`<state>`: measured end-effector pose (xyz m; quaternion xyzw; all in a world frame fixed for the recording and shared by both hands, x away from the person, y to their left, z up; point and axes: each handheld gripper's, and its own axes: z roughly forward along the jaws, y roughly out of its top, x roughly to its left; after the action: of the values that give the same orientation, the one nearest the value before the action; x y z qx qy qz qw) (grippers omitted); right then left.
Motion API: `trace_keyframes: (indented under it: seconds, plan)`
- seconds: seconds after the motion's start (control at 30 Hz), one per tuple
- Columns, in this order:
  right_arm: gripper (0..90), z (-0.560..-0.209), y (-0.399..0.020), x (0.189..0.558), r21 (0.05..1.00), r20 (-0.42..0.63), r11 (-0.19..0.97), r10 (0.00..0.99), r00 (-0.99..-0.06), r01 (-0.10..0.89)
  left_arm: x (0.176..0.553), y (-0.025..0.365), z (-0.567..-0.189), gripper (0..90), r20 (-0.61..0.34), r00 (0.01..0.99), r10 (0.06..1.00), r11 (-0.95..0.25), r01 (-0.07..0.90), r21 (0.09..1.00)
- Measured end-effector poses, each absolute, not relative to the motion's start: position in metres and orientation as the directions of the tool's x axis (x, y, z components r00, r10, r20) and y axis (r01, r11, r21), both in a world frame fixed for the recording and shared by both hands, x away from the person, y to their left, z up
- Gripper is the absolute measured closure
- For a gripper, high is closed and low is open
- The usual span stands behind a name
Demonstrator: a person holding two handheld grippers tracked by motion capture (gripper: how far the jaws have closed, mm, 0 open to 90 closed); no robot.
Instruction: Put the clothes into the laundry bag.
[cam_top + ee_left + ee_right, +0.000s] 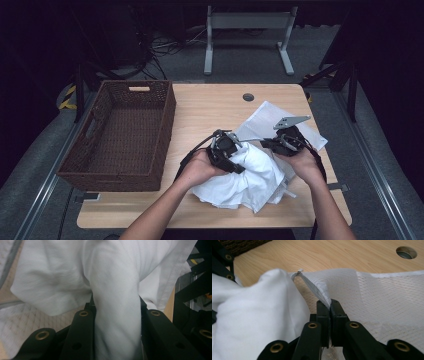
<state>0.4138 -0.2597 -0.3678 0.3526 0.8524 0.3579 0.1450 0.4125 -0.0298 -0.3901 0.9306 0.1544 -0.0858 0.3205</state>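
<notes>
Behind white garment (115,302), mesh bag (387,297) half-hidden

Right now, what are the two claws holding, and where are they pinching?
Left claw pinches a bunched fold of the white shirt. Right claw pinches the zipper edge of the mesh bag.

Lab recording bay, darkly curtained

A wooden table (210,107) with a cable hole (248,97) is set between floor rails (372,165); loose cables (165,47) and a grey stand (248,30) are seen behind.
</notes>
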Motion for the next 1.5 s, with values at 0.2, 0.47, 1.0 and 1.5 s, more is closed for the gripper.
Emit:
trace_keyframes:
  seconds: [0.2,0.47,1.0,1.5]
  plan:
    - [87.5,-0.367,-0.256,0.412,0.717,0.010,0.498,0.693,-0.721,0.488,0.409,-0.039,-0.400,71.5,-0.264,0.941,0.210,-0.770,0.326,0.548]
    - [87.4,-0.363,-0.253,0.407,0.725,0.005,0.519,0.654,-0.757,0.453,0.420,-0.030,-0.405,71.5,-0.255,0.924,0.284,-0.760,0.380,0.528]
    - [87.3,-0.364,-0.238,0.403,0.715,0.007,0.548,0.614,-0.789,0.433,0.440,-0.009,-0.409,71.5,-0.264,0.850,0.455,-0.680,0.524,0.514]
    - [87.0,-0.371,-0.216,0.400,0.724,0.029,0.563,0.552,-0.834,0.398,0.433,-0.027,-0.411,71.3,-0.253,0.842,0.476,-0.651,0.531,0.543]
